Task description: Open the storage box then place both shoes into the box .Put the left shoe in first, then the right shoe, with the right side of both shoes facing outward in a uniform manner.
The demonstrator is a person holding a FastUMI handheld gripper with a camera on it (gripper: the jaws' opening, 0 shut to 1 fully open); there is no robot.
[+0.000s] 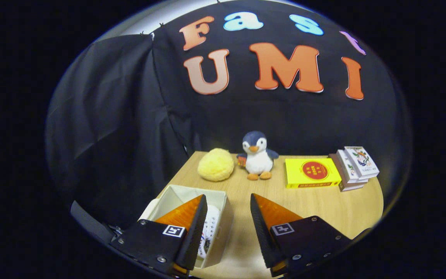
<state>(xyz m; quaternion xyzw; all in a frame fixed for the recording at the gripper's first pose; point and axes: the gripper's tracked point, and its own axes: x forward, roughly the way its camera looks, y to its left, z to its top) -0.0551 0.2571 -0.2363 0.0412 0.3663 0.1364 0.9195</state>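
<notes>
Wooden table [323,209] in black-draped booth, gripper [229,203] spread empty, storage box [180,195] holding shoe [210,224]

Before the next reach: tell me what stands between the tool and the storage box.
Nothing visible. The open tool hangs above the table, fingers apart and empty; the open storage box, white shoe inside, sits under its left finger.

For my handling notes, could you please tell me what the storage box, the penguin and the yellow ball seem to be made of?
The storage box, under the open, empty fingers of the gripper, looks like matte cream fabric or card, judging by its soft, thin walls. A white shoe lies inside. The penguin looks like plush with a fuzzy nap. The yellow ball appears fluffy or spongy, with a rough texture; I cannot tell which.
</notes>
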